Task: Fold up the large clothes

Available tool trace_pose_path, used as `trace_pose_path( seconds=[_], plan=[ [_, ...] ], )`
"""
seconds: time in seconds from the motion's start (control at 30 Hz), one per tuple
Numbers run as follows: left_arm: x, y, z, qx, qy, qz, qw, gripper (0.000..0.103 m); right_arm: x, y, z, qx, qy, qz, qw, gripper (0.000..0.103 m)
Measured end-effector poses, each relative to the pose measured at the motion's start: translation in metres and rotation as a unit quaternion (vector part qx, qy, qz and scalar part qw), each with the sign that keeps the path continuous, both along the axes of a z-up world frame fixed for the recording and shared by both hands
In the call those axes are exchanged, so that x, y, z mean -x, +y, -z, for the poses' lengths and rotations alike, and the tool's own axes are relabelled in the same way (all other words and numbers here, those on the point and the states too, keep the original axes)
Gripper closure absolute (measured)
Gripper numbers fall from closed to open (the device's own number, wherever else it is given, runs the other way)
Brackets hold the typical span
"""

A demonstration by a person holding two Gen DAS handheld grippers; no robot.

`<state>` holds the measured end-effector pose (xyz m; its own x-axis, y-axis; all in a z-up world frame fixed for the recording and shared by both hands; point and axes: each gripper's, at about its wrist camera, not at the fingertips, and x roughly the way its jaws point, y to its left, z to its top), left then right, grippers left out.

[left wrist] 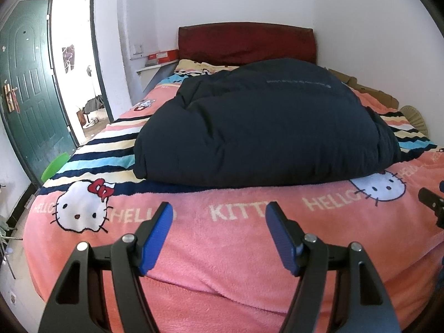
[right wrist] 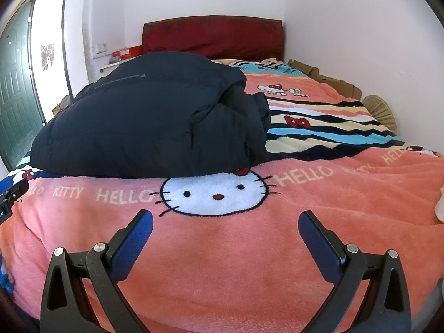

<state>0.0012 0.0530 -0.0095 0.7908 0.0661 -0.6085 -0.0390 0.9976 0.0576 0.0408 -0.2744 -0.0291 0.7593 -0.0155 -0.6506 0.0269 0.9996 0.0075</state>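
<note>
A folded dark navy padded jacket [left wrist: 260,127] is lying in a bulky bundle on the pink cartoon-cat blanket [left wrist: 222,249] covering the bed, just beyond the printed lettering. The left gripper [left wrist: 219,216] is hovering above the blanket's near edge, its 2 blue-padded jaws standing wide apart and gripping nothing. The right gripper [right wrist: 225,223] is hovering likewise, jaws spread wide and empty, short of the jacket. A red headboard [left wrist: 247,43] is standing against the white wall behind.
</note>
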Motion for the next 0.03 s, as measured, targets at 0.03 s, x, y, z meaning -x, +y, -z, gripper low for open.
trace_pose_path(
  seconds=[0.03],
  plan=[
    [-0.0002,-0.0001,0.0001,0.0,0.002,0.0,1.0,0.035,0.0,0.0,0.0,0.0,0.0,0.0,1.0,0.0]
  ],
)
